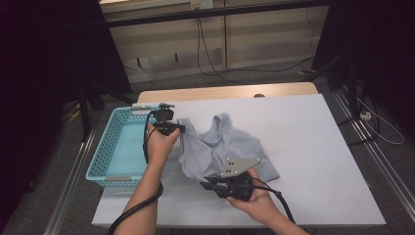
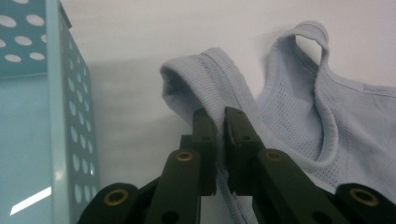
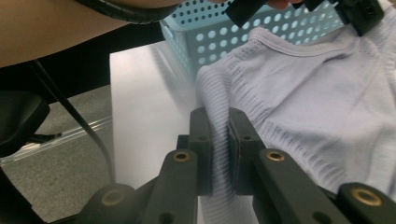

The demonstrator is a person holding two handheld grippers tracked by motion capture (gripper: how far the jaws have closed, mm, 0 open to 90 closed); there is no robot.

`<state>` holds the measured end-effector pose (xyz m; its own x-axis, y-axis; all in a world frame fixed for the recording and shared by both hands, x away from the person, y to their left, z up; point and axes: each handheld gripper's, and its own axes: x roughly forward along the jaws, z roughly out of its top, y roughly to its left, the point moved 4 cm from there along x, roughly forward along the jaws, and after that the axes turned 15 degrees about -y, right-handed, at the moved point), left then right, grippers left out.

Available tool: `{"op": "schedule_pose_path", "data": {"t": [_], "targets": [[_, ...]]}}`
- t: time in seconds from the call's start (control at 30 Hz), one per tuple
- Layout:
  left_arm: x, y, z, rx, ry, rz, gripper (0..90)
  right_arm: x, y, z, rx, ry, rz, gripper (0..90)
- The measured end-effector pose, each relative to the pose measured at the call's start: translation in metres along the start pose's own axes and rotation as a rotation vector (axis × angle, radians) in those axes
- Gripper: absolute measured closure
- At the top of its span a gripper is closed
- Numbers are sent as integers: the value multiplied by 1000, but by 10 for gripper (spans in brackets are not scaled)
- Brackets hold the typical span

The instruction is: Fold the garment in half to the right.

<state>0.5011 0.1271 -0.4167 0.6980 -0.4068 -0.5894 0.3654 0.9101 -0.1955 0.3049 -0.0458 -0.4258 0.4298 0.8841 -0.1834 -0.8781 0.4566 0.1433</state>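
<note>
A pale blue-grey sleeveless top (image 1: 222, 147) lies spread on the white table (image 1: 303, 147). My left gripper (image 1: 182, 128) is shut on its left shoulder strap (image 2: 205, 81), beside the basket. In the left gripper view the ribbed strap edge is pinched between the black fingers (image 2: 204, 126), and the second strap loop (image 2: 310, 39) lies further right. My right gripper (image 1: 204, 184) is shut on the top's ribbed bottom hem (image 3: 215, 93) near the table's front. In the right gripper view the hem passes between the two pads (image 3: 201, 135).
A light blue perforated basket (image 1: 115, 147) stands at the table's left edge, close to my left hand. The table's front-left corner (image 3: 140, 116) drops off to grey floor. Black cables trail from both grippers along the forearms. White table surface stretches to the right of the garment.
</note>
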Motion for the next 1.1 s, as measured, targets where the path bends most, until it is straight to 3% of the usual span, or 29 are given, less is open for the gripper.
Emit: {"op": "schedule_pose_path", "data": {"t": [0.23, 0.6, 0.77, 1.1], "targets": [[2, -4, 2, -8, -7, -2, 838, -7, -4, 0, 4, -5, -16, 828], [-1, 1, 2, -19, -5, 0, 838, -8, -5, -1, 13, -10, -13, 829], [-3, 4, 2, -17, -7, -3, 838, -6, -6, -3, 7, 12, -26, 829], [-1, 1, 3, -26, -17, -11, 836, -13, -11, -4, 19, 6, -41, 829]]}}
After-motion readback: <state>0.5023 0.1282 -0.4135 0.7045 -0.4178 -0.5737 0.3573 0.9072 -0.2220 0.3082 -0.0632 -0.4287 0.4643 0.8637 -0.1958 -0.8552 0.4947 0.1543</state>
